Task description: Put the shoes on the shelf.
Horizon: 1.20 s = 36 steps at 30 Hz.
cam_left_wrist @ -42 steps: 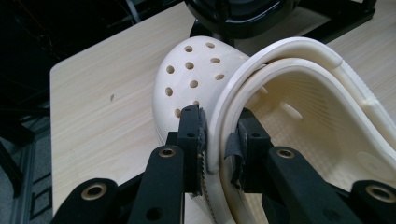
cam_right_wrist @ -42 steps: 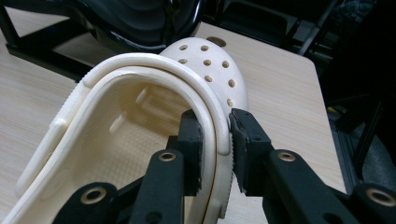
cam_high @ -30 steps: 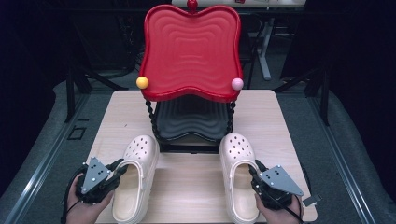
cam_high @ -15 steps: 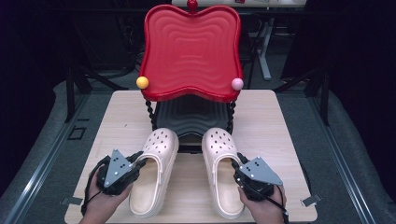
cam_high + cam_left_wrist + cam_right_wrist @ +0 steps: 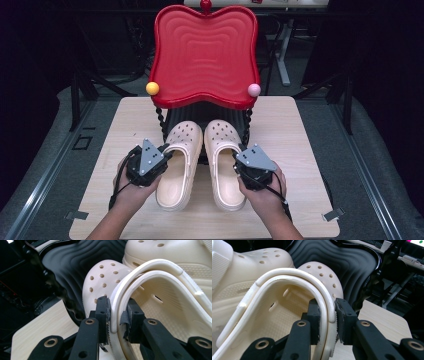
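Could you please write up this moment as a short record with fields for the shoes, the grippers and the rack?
left gripper: shut on the outer side wall of the left clog
right gripper: shut on the outer side wall of the right clog
clogs: cream, side by side, toes pointing toward the rack
rack: red top shelf, black lower shelf
surface: wooden table

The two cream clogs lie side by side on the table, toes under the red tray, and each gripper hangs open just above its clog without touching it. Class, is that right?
Not quite. Each gripper is shut on its clog's side wall, not open above it: the left gripper clamps the left clog in the left gripper view, the right gripper the right clog in the right gripper view. The rest holds.
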{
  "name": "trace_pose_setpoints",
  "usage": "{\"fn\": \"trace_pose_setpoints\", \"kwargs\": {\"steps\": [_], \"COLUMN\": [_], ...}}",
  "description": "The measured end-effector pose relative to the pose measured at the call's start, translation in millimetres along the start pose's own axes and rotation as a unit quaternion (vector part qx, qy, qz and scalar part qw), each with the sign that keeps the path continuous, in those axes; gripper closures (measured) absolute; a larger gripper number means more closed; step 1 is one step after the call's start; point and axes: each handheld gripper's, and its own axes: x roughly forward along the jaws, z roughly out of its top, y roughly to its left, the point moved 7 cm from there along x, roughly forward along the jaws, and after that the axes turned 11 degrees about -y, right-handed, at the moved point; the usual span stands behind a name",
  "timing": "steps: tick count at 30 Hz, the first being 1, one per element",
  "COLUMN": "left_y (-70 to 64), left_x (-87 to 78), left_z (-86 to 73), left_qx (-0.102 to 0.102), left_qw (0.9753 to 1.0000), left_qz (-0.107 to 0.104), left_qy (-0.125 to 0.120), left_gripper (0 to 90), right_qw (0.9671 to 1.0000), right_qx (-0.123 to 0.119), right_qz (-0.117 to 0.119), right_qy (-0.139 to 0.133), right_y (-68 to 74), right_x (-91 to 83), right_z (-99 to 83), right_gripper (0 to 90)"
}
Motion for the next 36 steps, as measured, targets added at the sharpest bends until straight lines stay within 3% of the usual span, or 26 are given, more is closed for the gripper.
{"fn": "trace_pose_setpoints", "kwargs": {"steps": [9,17,24,31,36], "left_y": [9.8,14.8,16.8,23.4,21.3], "left_x": [24.4,46.3,62.2,74.6,83.4], "left_z": [9.9,11.6,10.1,14.2,13.0], "left_qx": [-0.005,0.009,0.01,-0.005,0.0], "left_qw": [0.9999,0.9994,0.999,0.9984,0.9979], "left_qz": [0.012,0.029,0.041,0.055,0.064], "left_qy": [0.006,0.018,0.016,0.01,0.003], "left_gripper": [75.6,75.7,75.6,75.3,74.4], "right_qw": [0.9999,0.9995,0.9992,0.9987,0.9987], "right_qx": [-0.001,0.005,0.011,0.029,0.012], "right_qz": [-0.011,-0.026,-0.035,-0.041,-0.047], "right_qy": [0.006,0.015,0.015,0.009,0.014], "right_y": [-5.5,-10.8,-11.8,-16.4,-15.8], "right_x": [20.9,51.6,63.7,74.0,84.1], "right_z": [7.3,7.0,4.3,4.7,4.8], "right_gripper": [74.4,74.4,74.1,73.7,72.8]}}
